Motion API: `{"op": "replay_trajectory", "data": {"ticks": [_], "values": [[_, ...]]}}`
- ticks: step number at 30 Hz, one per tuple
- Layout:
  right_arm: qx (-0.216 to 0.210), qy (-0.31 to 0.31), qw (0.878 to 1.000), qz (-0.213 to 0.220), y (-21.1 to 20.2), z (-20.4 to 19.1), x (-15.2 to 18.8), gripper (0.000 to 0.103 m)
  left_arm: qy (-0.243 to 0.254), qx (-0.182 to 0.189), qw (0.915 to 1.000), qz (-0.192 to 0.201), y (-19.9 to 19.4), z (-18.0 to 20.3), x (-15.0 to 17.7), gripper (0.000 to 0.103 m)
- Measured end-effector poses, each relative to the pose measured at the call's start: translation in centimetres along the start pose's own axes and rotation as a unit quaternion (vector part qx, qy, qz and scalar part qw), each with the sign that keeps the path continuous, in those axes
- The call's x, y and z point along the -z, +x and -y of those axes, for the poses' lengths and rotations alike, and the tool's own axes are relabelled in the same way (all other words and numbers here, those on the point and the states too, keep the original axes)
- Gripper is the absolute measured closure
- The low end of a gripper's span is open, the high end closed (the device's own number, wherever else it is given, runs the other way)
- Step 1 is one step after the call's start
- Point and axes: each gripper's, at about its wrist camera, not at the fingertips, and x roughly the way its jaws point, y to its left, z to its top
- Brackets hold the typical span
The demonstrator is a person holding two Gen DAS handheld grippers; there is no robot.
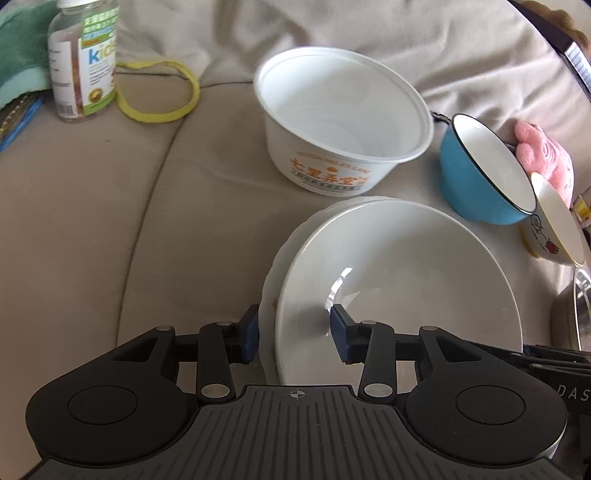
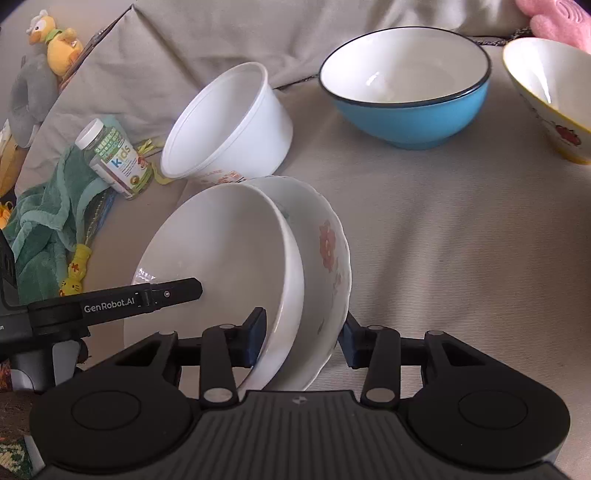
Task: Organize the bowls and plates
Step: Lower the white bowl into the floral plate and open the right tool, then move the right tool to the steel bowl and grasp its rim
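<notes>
A plain white bowl [image 1: 399, 273] sits nested in a flowered white bowl [image 1: 266, 295] on a beige sofa seat. My left gripper [image 1: 293, 334] straddles the near rims of both bowls, one pad outside, one inside, apparently clamped on them. In the right wrist view my right gripper [image 2: 301, 341] straddles the same stacked white bowl [image 2: 221, 258] and flowered bowl [image 2: 325, 254], the pads at both rims. A white plastic tub [image 1: 343, 122], a blue bowl [image 1: 480, 173] and a yellow-rimmed bowl [image 1: 557, 229] stand beyond.
A vitamin bottle [image 1: 83, 62], a yellow band [image 1: 159, 92] and a green towel [image 2: 48, 229] lie at the left. A pink plush toy [image 1: 543, 155] sits behind the blue bowl. Sofa cushions [image 2: 207, 33] rise at the back. The left gripper's body [image 2: 110, 304] reaches in at the left.
</notes>
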Motion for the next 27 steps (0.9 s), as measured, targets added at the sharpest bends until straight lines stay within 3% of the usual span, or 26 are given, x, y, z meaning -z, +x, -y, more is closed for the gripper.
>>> {"op": "replay_trajectory", "data": {"ticks": [9, 13, 18, 20, 22, 27], "values": [[0.037, 0.047, 0.998, 0.03, -2.8, 5.8, 0.0, 0.061, 0.043, 0.071, 0.9965, 0.011, 1.2, 5.0, 0.2, 0.06], [0.043, 0.017, 0.997, 0.063, -5.1, 6.5, 0.1, 0.061, 0.071, 0.033, 0.9964, 0.032, 0.5, 6.6, 0.2, 0.061], [0.089, -0.072, 0.983, 0.141, -11.7, 6.4, 0.6, 0.06, 0.098, 0.0, 0.9859, 0.135, -3.1, 8.4, 1.1, 0.061], [0.114, -0.081, 0.978, 0.156, -13.9, 7.6, 0.6, 0.056, 0.091, -0.015, 0.9836, 0.155, -3.9, 9.2, 1.6, 0.061], [0.134, -0.07, 0.975, 0.162, -15.7, 9.7, 0.3, 0.055, 0.076, -0.005, 0.9837, 0.163, -4.6, 10.6, 2.1, 0.061], [0.191, -0.036, 0.964, 0.179, -18.2, 17.2, 0.3, 0.05, 0.079, 0.062, 0.981, 0.166, -7.0, 16.7, 4.3, 0.061]]}}
